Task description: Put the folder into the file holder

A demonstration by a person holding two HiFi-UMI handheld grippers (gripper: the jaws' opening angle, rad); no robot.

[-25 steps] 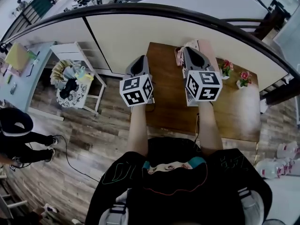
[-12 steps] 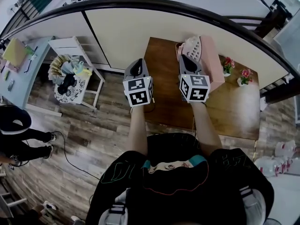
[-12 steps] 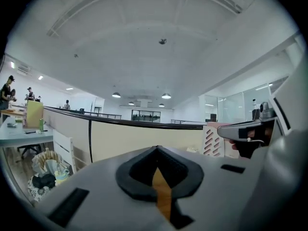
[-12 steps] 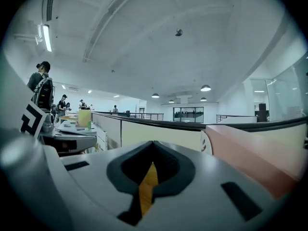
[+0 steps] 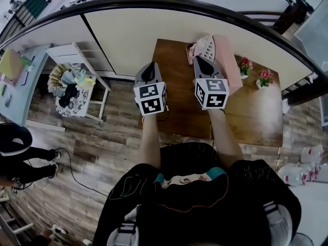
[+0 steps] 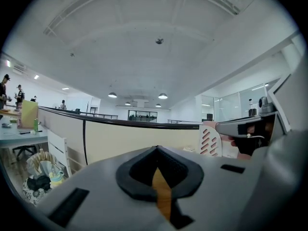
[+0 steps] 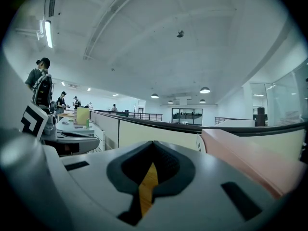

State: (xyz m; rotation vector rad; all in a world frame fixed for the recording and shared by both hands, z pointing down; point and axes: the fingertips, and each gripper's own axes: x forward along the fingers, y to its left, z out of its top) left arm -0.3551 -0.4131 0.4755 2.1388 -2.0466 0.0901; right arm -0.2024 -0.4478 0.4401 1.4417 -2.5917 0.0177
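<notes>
Cream partition [image 5: 128, 40] runs along the far edge of the wood table [image 5: 256, 117]. Table's left edge passes under the left gripper [image 5: 148, 69]. Bare tabletop lies right of the pink folder [image 5: 229, 63], out to two small flower pots [image 5: 246, 65]. Folder sits on the table's far part, just right of the right gripper [image 5: 201, 61]. White slotted file holder [image 5: 207, 46] is at the folder's far left end, near the partition. Both forearms [image 5: 150, 137] stretched forward, parallel, grippers level, aimed at partition. Left jaws together, nothing between. Right jaws together, empty, folder beside them, not gripped.
</notes>
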